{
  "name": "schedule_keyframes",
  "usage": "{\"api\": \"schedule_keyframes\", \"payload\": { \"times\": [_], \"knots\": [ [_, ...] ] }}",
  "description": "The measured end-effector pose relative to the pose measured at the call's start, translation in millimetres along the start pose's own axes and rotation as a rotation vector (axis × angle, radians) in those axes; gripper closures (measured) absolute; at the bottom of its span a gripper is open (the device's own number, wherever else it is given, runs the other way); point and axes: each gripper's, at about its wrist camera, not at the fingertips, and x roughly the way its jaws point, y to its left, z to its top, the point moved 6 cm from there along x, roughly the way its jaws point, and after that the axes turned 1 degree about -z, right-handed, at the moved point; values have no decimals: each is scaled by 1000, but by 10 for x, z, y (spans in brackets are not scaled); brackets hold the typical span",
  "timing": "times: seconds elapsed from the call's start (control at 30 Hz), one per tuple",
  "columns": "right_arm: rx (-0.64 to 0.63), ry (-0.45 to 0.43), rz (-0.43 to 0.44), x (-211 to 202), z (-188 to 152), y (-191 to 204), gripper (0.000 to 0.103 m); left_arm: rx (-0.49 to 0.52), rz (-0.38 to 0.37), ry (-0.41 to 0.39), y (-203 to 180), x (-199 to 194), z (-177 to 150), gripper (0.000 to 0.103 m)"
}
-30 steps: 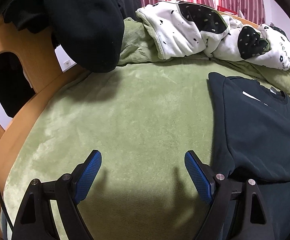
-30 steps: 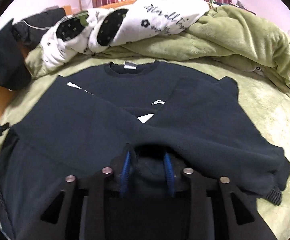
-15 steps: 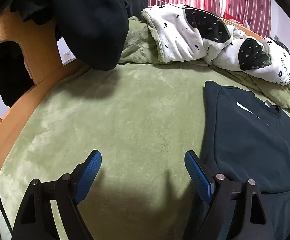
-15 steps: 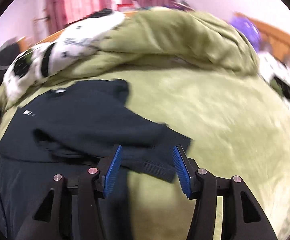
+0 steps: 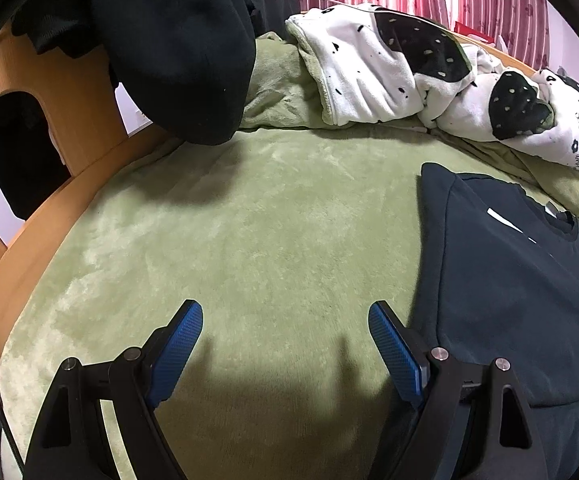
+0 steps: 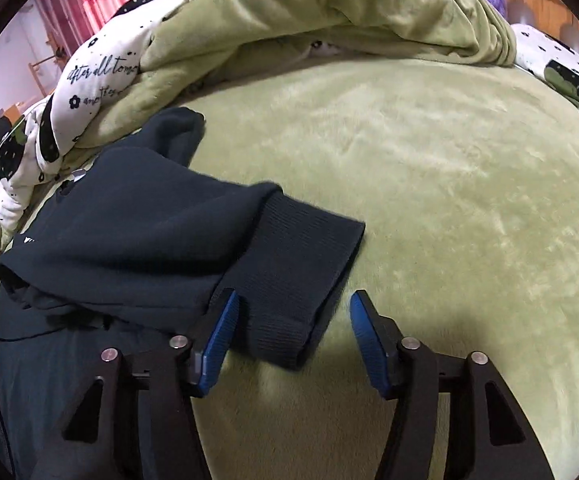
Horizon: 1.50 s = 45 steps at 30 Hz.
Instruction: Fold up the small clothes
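A dark navy sweatshirt lies flat on a green plush blanket, its collar toward the far right. My left gripper is open and empty over bare blanket, its right finger at the sweatshirt's left edge. In the right wrist view the sweatshirt has a sleeve folded across its body, with the ribbed cuff sticking out onto the blanket. My right gripper is open, low over the cuff, which lies between the fingers.
A white and black spotted quilt is bunched along the far side. A rumpled green blanket is piled behind the sweatshirt. Black clothes hang over the wooden bed frame at the left.
My right gripper has let go of the sweatshirt fabric and opened, then swung right and closed in on the sleeve cuff. My left gripper has drifted slightly left and stayed open.
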Motion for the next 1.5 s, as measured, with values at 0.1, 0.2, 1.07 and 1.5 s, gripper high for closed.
{"api": "schedule_keyframes", "payload": {
  "times": [0.1, 0.2, 1.07, 1.5],
  "knots": [
    [-1, 6, 5, 74, 61, -19, 39, 1, 9, 11, 10, 51, -38, 19],
    [10, 0, -13, 153, 131, -9, 39, 3, 11, 22, 0, 79, -59, 19],
    [-146, -213, 143, -1504, 781, 1852, 89, -42, -142, 80, 229, -189, -35, 19],
    [-221, -154, 284, -1557, 639, 3656, 89, -53, -167, 76, 551, -243, 7, 19]
  ]
}}
